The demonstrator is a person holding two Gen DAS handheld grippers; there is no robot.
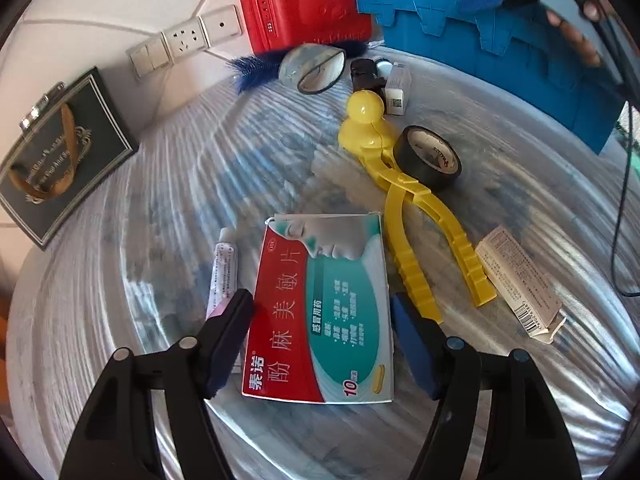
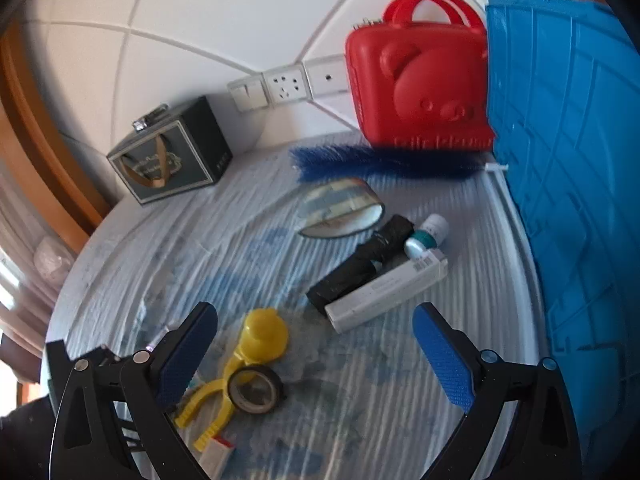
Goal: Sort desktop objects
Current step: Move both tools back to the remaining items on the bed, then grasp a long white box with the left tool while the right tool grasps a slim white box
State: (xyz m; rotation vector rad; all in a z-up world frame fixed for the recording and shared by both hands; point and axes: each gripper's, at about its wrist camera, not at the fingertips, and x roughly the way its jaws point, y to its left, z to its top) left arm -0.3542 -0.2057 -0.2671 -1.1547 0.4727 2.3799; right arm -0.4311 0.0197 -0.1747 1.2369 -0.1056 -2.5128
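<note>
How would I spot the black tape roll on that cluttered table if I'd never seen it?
Start at the big blue crate at the table's far edge, then come nearer to the yellow duck-headed tongs. The black tape roll leans against them beside the duck's body; it is the only dark ring with a printed pale core.

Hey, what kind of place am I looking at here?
Probably a room at home: a cluttered tabletop against a tiled wall with sockets, holding a medicine box, tape roll and red toy case.
</note>
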